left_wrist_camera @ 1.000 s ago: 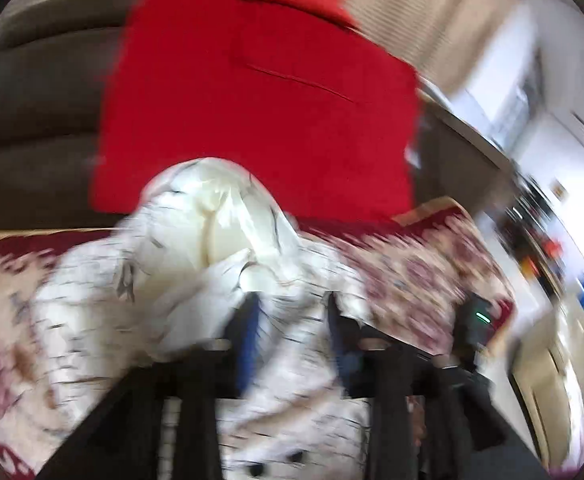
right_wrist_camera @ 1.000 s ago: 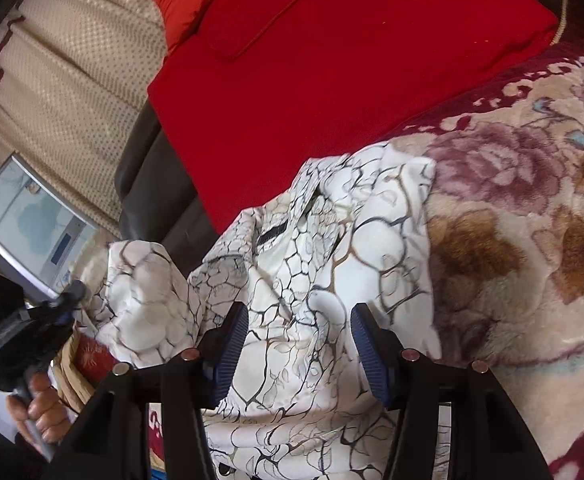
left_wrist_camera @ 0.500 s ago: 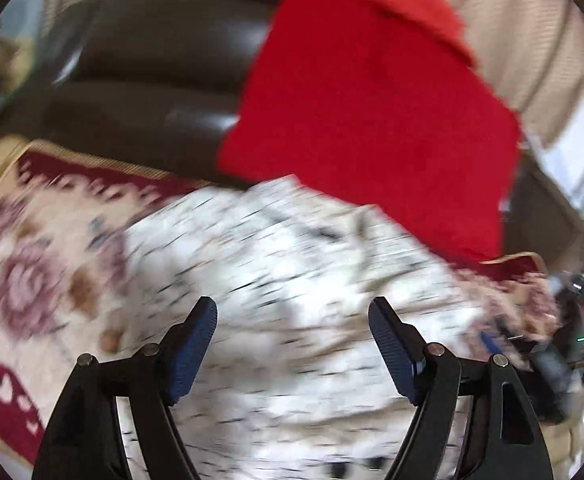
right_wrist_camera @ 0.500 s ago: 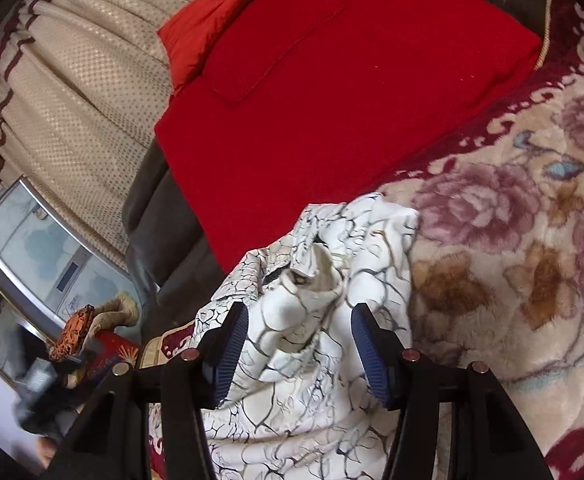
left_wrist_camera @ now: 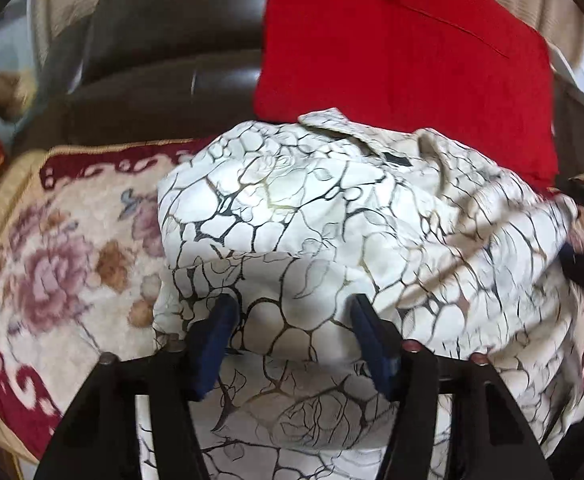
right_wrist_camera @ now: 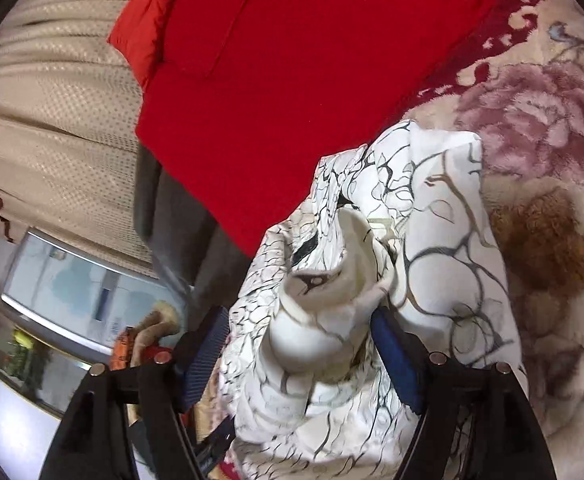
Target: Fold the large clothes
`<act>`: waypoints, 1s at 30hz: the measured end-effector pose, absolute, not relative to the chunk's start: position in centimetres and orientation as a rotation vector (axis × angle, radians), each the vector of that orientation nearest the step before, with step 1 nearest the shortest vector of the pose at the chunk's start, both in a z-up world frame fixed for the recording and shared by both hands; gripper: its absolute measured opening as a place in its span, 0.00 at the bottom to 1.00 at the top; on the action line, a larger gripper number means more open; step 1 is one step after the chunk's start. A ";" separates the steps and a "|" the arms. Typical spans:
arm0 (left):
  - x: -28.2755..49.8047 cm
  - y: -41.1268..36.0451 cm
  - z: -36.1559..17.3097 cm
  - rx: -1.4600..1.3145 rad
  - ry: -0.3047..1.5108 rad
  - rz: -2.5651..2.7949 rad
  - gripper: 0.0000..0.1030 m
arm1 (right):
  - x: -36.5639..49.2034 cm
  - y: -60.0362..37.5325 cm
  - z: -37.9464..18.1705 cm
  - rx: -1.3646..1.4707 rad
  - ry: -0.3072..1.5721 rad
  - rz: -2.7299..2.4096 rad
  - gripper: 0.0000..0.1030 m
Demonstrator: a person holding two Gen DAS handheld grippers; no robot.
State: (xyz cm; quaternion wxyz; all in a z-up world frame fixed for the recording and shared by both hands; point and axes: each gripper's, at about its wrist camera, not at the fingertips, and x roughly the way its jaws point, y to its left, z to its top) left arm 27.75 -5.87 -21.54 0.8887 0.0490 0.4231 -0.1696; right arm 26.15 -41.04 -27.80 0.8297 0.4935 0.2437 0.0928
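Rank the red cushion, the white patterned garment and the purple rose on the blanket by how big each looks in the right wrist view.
1. red cushion, filling most of the top of the view.
2. white patterned garment, though it sits close to the lens, so its true size may differ.
3. purple rose, plainly the smallest patch.

Garment (left_wrist_camera: 331, 216) on blanket (left_wrist_camera: 64, 248) (cushion (left_wrist_camera: 403, 40) behind), between both claws

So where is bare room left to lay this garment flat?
Bare floral blanket lies left of the white garment, bounded by its maroon border and the dark sofa back. The red cloth crowds the back right.
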 end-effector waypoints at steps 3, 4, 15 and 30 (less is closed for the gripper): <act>27.7 -4.7 -21.8 0.053 0.898 -0.371 0.54 | 26.2 -40.5 -27.9 0.988 0.546 0.164 0.15; 27.7 -4.4 -21.8 0.042 0.899 -0.373 0.52 | 25.8 -40.4 -27.9 0.979 0.540 0.161 0.14; 27.0 -1.7 -19.6 -0.079 0.721 -0.257 0.51 | 18.4 -38.7 -25.6 0.704 0.508 0.065 0.11; 27.8 -4.7 -20.8 0.088 0.753 -0.227 0.67 | 14.6 -38.6 -23.4 0.600 0.514 -0.142 0.65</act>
